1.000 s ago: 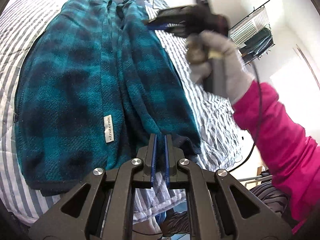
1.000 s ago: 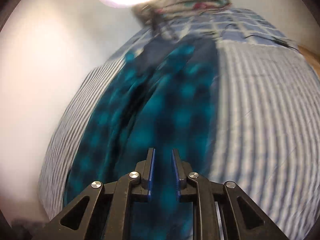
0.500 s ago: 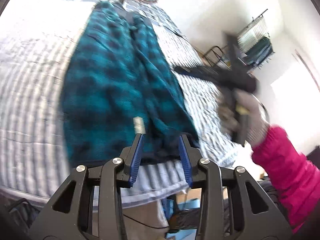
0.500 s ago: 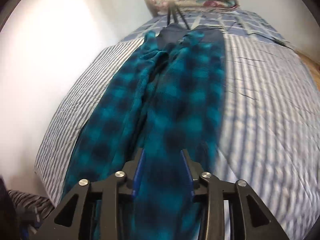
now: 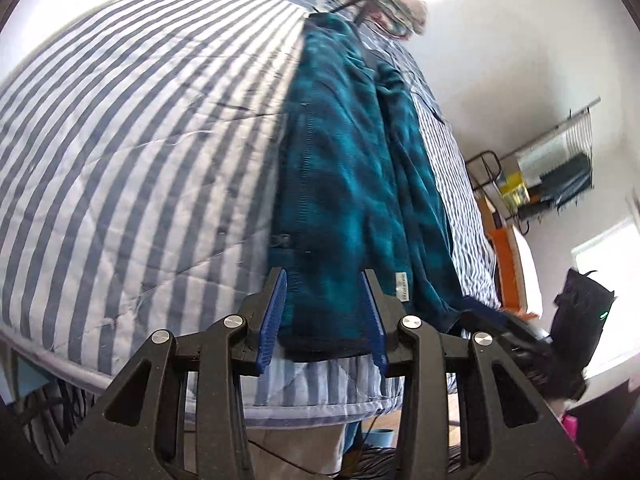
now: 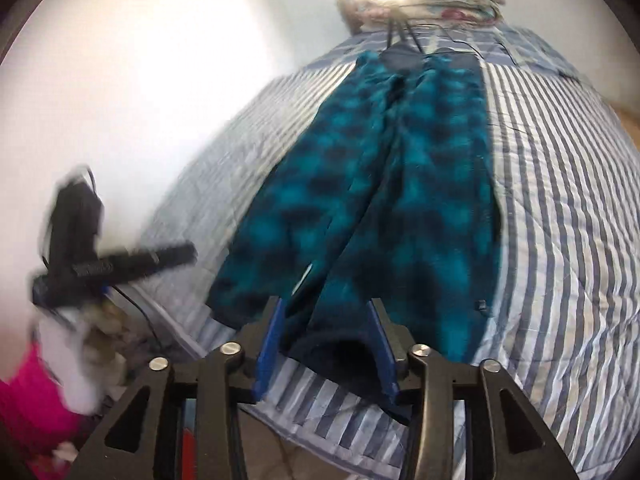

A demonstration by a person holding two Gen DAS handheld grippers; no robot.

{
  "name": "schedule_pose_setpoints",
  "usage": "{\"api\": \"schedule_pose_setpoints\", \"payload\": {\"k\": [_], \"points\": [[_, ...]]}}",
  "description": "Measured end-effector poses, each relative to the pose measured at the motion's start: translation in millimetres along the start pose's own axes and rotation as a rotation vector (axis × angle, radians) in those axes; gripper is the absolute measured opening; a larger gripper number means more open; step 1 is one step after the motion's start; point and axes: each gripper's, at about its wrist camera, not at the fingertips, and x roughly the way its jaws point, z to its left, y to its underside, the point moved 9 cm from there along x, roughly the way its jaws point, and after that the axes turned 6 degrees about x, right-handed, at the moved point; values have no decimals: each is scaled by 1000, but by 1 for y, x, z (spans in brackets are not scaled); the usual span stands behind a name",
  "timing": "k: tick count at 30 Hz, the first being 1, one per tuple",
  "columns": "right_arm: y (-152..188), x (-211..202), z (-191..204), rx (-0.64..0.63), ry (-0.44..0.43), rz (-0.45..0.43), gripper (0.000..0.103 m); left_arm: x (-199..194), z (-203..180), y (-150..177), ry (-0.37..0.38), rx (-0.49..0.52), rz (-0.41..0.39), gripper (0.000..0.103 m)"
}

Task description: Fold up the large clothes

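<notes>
Now both the left gripper [image 5: 322,316] and right gripper [image 6: 326,346] gape (holding nothing) over the teal fleece [image 5: 352,176] hem.

Teal/black plaid fleece garment [image 5: 352,184], folded lengthwise

Lies flat on striped bedding, long strip running from near bed edge twd far end. Two halves meet at a center crease; dark hem nearest the edge, small white label w/ tiny illegible text by hem, zipper along one side.
</notes>
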Motion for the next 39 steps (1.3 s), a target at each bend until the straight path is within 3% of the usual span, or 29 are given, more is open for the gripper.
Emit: {"api": "schedule_pose_setpoints", "payload": {"k": [3,4,5,6,9,12,14,16,18,20,22,25,28,32,35,39], "points": [[7,27,-11,16,89,51,48,-5,8,1,-2,-19,-14,37],[10,33,-16,11,115,66,42,-6,8,2,0,-22,-17,37],[14,38,-19,12,117,83,17,-7,9,3,1,-22,-18,37],[18,40,-22,34,109,100,8,-8,9,3,2,-21,-20,37],[18,19,-4,-9,35,56,5,-9,9,3,1,-20,-27,37],[20,25,3,-47,46,59,5,-7,11,3,-7,-26,-23,37],[26,44,-7,-33,60,118,19,-3,10,3,-6,-30,-11,37],[30,44,-9,-41,40,133,20,1,7,1,-14,-9,-8,37],[27,31,-3,-51,-23,141,30,6,4,-2,-17,8,0,38],[20,9,1,-75,-73,91,38,13,5,-4,-12,5,17,43],[10,-15,-9,-44,-81,17,37,20,6,-7,2,-8,30,52],[-3,-27,-48,50,-6,-54,38,34,8,-9,20,-28,63,53],[-1,-19,-88,113,83,-46,54,46,9,-7,44,-43,95,53],[1,-7,-108,169,134,-54,52,57,11,-2,42,-42,116,53],[-13,-9,-85,67,118,-104,40,64,8,2,41,-9,130,42],[-18,24,-55,-18,101,-71,35,67,9,7,39,1,140,38]]}}
